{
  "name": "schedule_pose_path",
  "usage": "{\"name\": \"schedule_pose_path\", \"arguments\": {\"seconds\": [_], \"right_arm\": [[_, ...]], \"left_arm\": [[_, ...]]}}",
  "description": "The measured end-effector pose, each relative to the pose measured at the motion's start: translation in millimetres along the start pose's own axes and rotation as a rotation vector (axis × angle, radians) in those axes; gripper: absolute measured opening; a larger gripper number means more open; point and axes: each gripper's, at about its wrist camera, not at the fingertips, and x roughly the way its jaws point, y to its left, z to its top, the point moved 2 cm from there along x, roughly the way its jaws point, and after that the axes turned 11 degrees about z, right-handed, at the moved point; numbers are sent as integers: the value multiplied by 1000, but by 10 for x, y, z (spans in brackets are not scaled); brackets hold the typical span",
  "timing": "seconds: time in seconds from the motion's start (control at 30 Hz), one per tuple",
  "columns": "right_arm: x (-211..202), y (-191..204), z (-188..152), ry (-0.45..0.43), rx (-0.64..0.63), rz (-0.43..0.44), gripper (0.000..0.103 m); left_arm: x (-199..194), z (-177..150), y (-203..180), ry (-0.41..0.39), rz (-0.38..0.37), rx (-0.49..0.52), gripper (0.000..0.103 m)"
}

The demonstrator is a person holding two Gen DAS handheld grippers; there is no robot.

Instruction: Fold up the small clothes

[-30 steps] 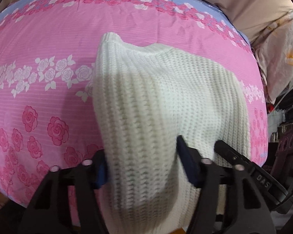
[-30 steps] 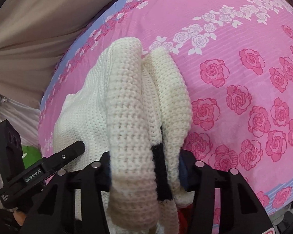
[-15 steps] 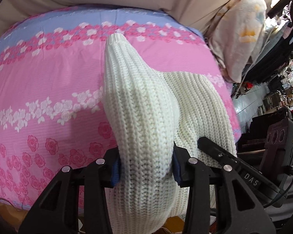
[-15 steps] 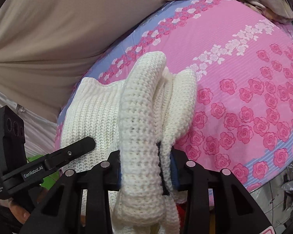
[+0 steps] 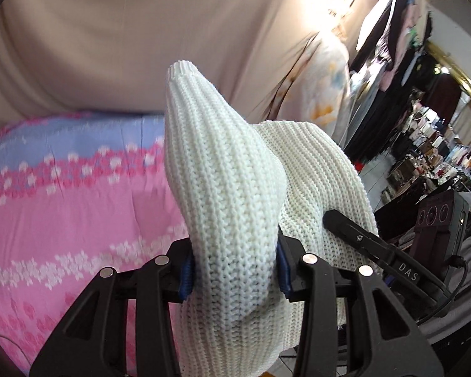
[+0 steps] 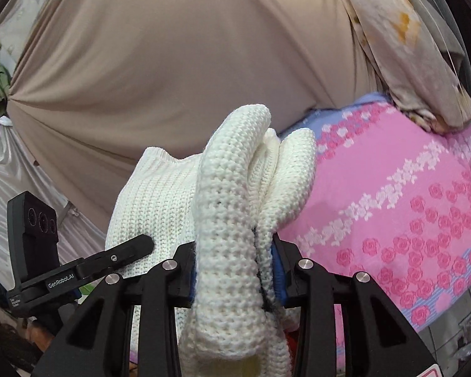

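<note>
Garment: a cream knitted sweater [image 5: 232, 207], bunched thick, hangs in the air between the two tools, above the near edge of the bed.
Left tool [image 5: 234, 271]: pinching one bunched corner of the knit, with the blue pads pressed into the wool on both sides.
Right tool [image 6: 232, 275]: pinching the other corner, where several layers are gathered together, including a rolled edge and a dark strip, perhaps a label.
Why held so: a grip at two corners lets the weight pull the sweater straight, so it can probably be laid flat for folding.
Bed [image 6: 392, 220]: a pink rose-print sheet with a blue band at the far side lies below and beyond the garment; nothing of the sweater visibly rests on it.
Backdrop: a beige cloth [image 6: 188, 62] hangs behind the bed.
Task stage: likely early; no neat fold shows.
Risk: the thick knit may slip from the pads.
</note>
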Motion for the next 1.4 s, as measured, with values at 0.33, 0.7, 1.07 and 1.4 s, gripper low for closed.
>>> {"name": "schedule_pose_path", "arguments": {"seconds": [0.33,0.7,1.07,1.4], "right_arm": [[315,1242,133,-28,-192,173,35],[1858,145,-1671,387,93,-96,69],[2667,95,-2090,589,57,-122,75],[2552,505,-1719,486,-164,-97,21]], "left_arm": [[-918,221,755,-175,55,-14,41],[374,-1502,2859,226,432,-273,74],[549,-1698,2912,257,440,-274,83],[637,-1637,2821,255,468,-259,83]]}}
